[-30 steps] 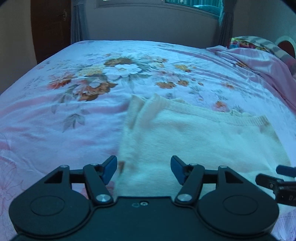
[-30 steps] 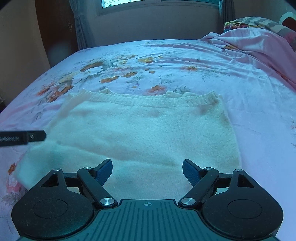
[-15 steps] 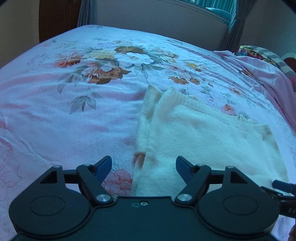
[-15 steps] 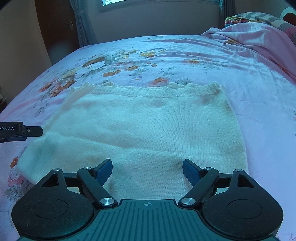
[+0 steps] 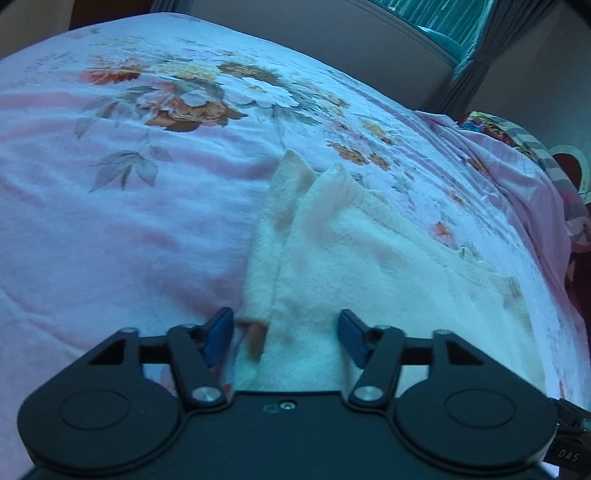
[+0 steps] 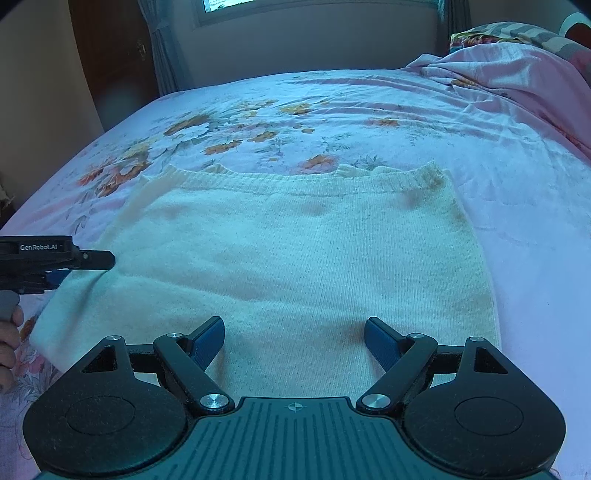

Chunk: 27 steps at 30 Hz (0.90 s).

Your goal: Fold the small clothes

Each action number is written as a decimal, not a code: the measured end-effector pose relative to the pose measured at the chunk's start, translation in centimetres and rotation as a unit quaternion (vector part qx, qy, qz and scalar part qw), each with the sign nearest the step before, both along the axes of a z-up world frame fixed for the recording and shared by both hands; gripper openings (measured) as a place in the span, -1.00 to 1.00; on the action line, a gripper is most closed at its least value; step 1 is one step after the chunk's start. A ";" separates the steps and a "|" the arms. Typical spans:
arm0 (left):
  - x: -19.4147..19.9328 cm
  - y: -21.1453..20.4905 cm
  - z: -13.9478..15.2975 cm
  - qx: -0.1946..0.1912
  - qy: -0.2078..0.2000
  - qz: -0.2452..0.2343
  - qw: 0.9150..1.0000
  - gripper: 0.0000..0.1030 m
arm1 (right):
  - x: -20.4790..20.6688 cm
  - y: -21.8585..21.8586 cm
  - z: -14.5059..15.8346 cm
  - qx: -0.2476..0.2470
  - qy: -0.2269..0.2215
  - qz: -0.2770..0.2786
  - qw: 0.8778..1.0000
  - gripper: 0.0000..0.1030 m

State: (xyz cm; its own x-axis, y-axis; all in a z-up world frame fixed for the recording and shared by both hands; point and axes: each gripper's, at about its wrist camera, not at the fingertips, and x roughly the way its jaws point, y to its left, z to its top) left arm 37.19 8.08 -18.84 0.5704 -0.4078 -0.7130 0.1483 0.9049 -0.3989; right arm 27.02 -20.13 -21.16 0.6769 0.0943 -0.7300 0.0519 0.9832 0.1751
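Presently a cream knitted sweater (image 6: 288, 258) is lying spread flat on the bed's pink floral sheet (image 6: 498, 155), its ribbed edge on the side towards the window (image 6: 314, 3) and a folded-in sleeve running along its left side. The left hand-held gripper (image 5: 284, 334) is hovering low over the sweater's near left edge; its jaws have just been closing, with the sleeve cuff and a strip of knit sitting between the blue pads (image 5: 219, 334), but the pads are standing apart from the cloth and not pressing on it, so it is open. From the right wrist view that same gripper is showing at the sweater's left edge, with a person's hand (image 6: 9, 339) holding its handle. The right hand-held gripper (image 6: 293, 341) is hanging over the sweater's near hem, jaws spread wide, gripping nothing. A rumpled pink blanket (image 6: 509, 70) is lying heaped beyond the sweater's far right corner, well apart from it.
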 end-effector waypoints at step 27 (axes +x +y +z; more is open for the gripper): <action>-0.2 -2.3 3.2 -0.041 -0.039 -0.056 0.997 -0.75 | 8.2 1.1 -3.0 -0.066 0.020 0.014 0.998 0.71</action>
State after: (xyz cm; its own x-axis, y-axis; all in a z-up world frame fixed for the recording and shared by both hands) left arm 37.04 5.78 -15.66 0.5706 -0.5275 -0.6294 0.2801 0.8455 -0.4546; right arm 35.17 -19.03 -24.18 0.6461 0.0138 -0.7631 0.0287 0.9987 0.0424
